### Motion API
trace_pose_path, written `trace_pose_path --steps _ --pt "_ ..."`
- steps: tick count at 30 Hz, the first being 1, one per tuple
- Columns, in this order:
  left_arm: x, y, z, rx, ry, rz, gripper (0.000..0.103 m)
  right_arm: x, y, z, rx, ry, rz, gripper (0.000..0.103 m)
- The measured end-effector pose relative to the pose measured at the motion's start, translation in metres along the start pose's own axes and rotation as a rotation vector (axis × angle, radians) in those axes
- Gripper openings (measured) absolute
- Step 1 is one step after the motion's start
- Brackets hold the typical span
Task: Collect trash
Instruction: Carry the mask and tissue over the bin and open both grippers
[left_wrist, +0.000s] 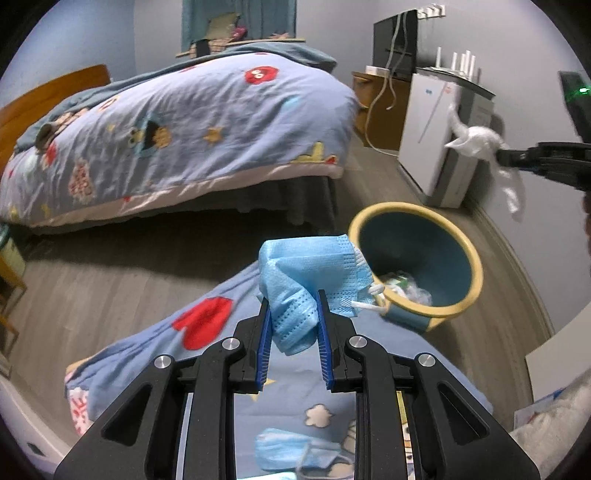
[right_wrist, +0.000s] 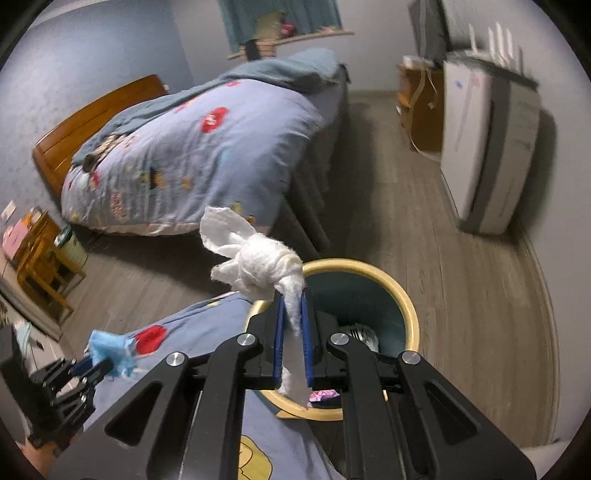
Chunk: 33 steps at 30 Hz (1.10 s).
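Note:
My left gripper (left_wrist: 294, 301) is shut on a crumpled blue face mask (left_wrist: 310, 273), held above the near bed's blue quilt (left_wrist: 207, 354), left of the trash bin (left_wrist: 417, 260). The bin is blue with a yellow rim and holds some trash. Another blue mask (left_wrist: 295, 450) lies on the quilt below the gripper. My right gripper (right_wrist: 292, 295) is shut on a white crumpled tissue (right_wrist: 255, 262), held over the bin's left rim (right_wrist: 406, 299). The right gripper with the tissue (left_wrist: 476, 142) shows at the right in the left wrist view. The left gripper with the mask (right_wrist: 110, 350) shows at lower left in the right wrist view.
A second bed with a patterned blue quilt (left_wrist: 177, 140) stands across the grey wood floor. A white air purifier (left_wrist: 439, 136) stands by the right wall, a wooden cabinet (left_wrist: 373, 103) behind it. A small wooden stool (right_wrist: 40, 254) stands at the left.

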<state>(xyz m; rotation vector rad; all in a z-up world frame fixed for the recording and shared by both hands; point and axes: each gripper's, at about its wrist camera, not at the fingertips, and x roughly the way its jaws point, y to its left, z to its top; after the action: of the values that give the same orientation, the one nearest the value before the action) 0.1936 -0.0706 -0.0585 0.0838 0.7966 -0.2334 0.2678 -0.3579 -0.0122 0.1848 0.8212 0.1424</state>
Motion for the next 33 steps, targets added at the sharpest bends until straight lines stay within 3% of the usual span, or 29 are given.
trace_pose_path --steps 12,17,23,26,28,29,33 --pt "0.038 -0.076 0.006 0.077 0.068 -0.110 0.024 0.068 -0.045 -0.018 0.131 0.173 -0.036 0.008" --pt "0.069 -0.087 0.019 0.040 0.113 -0.156 0.024 0.079 -0.051 -0.020 0.160 0.191 -0.046 0.008" --pt "0.100 -0.110 0.038 0.082 0.136 -0.157 0.026 0.082 -0.057 -0.018 0.203 0.176 -0.037 0.009" --pt "0.109 -0.121 0.046 0.121 0.115 -0.147 0.031 0.080 -0.059 -0.015 0.217 0.157 -0.028 0.014" --pt "0.113 -0.126 0.050 0.154 0.097 -0.138 0.041 0.077 -0.061 -0.013 0.231 0.133 -0.030 0.035" --pt "0.114 -0.128 0.051 0.164 0.094 -0.138 0.046 0.077 -0.062 -0.013 0.238 0.130 -0.029 0.041" --pt "0.112 -0.127 0.053 0.171 0.073 -0.144 0.067 0.078 -0.066 -0.011 0.255 0.128 -0.011 0.044"
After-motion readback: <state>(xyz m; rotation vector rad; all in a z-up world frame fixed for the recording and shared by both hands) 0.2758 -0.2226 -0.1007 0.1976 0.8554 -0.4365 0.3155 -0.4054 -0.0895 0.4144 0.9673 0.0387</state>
